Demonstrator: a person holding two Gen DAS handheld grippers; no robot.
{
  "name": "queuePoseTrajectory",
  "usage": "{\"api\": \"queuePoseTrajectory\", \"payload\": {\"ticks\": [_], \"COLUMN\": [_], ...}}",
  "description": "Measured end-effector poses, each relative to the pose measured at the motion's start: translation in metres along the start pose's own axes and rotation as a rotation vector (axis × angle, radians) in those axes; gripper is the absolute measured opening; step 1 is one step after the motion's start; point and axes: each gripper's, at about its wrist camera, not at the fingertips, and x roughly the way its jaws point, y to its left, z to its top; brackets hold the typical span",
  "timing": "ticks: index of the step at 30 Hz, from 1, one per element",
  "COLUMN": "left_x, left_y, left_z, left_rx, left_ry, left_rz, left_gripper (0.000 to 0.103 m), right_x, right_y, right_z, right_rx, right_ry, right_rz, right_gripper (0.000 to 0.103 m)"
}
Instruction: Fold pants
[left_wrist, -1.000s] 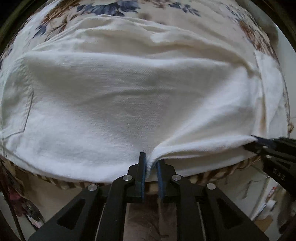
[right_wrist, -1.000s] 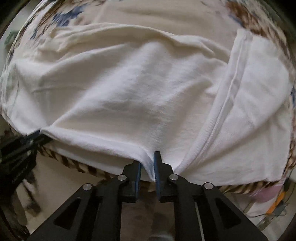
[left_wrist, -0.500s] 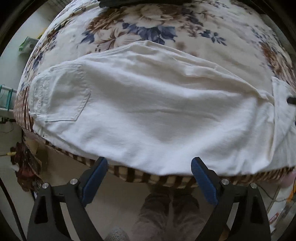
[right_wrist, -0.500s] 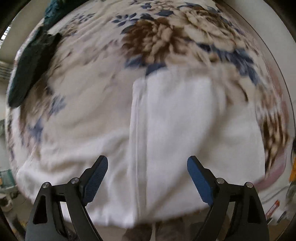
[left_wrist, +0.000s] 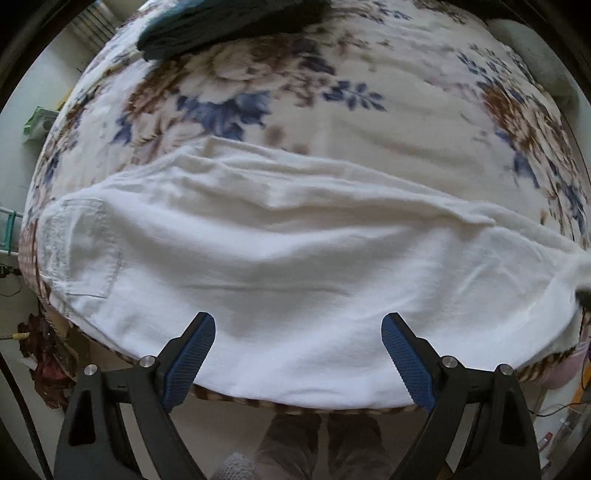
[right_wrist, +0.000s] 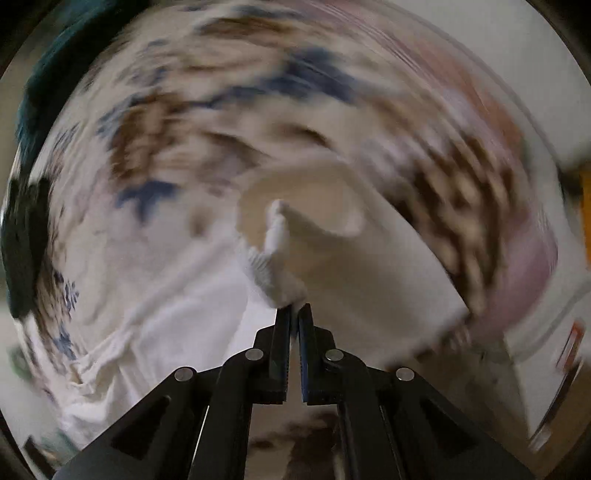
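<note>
right wrist view showed my right gripper (right_wrist: 294, 310) clamped on the pants (left_wrist: 295, 258) hem, left gripper (left_wrist: 297, 334) jaws apart, empty; next i judged carrying that end toward the waist.

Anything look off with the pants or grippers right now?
Nothing damaged. The white pants lie half-folded on the floral bedspread, near edge overhanging; right gripper pinches a cuff, left gripper open above.

Bedroom, floral bedspread (left_wrist: 332, 110), home clutter
</note>
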Motion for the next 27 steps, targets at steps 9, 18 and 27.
{"api": "queuePoseTrajectory", "payload": {"ticks": [9, 18, 27], "left_x": [0.009, 0.012, 0.012], "left_y": [-0.027, -0.02, 0.05], "left_z": [-0.01, -0.011, -0.022], "left_rx": [0.043, 0.033, -0.081], "left_ry": [0.038, 0.023, 0.042], "left_rz": [-0.012, 0.011, 0.011], "left_gripper": [0.092, 0.092, 0.092], "right_x": [-0.006, -0.011, -0.035], "right_y": [-0.059, -0.084, -0.073], "right_z": [-0.018, -0.024, -0.044], "right_rx": [0.114, 0.013, 0.045], "right_ry": [-0.089, -0.132, -0.047], "right_rz": [0.275, 0.248, 0.179], "right_gripper": [0.004, 0.005, 0.063]}}
